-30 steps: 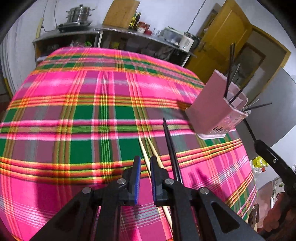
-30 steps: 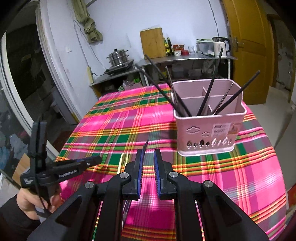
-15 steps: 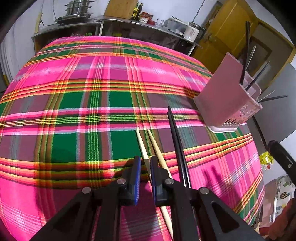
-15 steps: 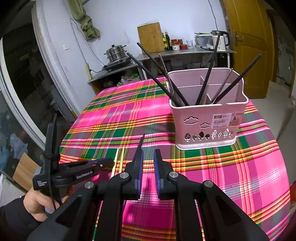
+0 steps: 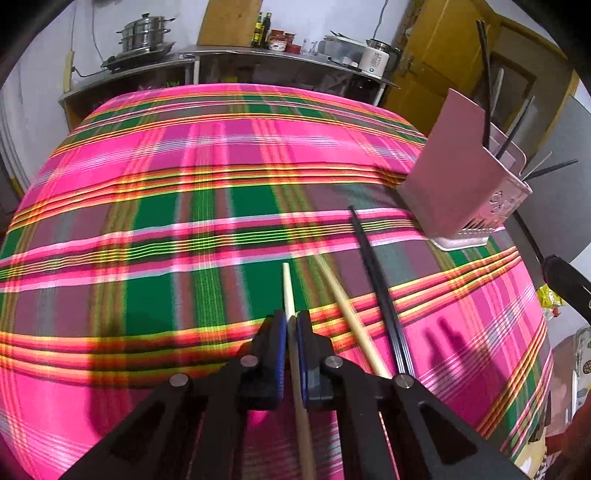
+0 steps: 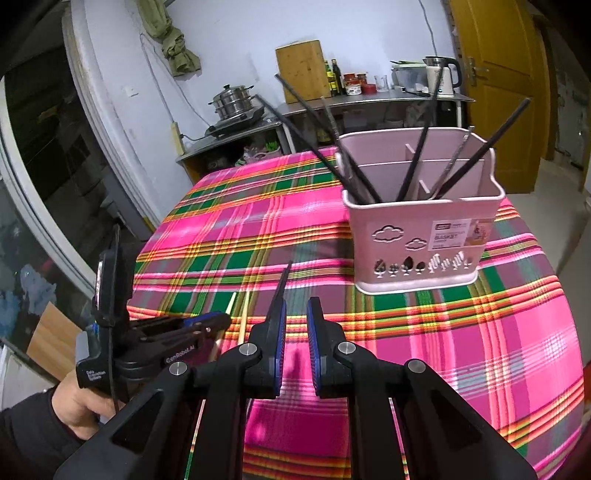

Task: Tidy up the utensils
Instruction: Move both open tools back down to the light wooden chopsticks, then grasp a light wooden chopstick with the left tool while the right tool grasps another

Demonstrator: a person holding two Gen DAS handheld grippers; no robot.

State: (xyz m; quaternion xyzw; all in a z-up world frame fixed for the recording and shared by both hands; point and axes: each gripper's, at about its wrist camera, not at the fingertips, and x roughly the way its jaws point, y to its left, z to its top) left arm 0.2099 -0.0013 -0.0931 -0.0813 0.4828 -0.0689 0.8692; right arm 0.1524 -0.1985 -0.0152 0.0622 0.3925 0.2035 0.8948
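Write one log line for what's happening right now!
left hand-held gripper: shut on pale chopstick | right hand-held gripper: empty | pink basket: holds dark chopsticks

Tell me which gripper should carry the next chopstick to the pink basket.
Left. The left gripper has just been closing and is shut on a pale wooden chopstick on the tablecloth. The right gripper holds nothing, with the pink basket ahead of it.

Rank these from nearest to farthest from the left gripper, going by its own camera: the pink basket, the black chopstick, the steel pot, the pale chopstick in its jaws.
1. Pale chopstick, clamped between the jaws of the left gripper.
2. Black chopstick, lying just right.
3. Pink basket, farther right on the table.
4. Steel pot, on the far counter, upper left.
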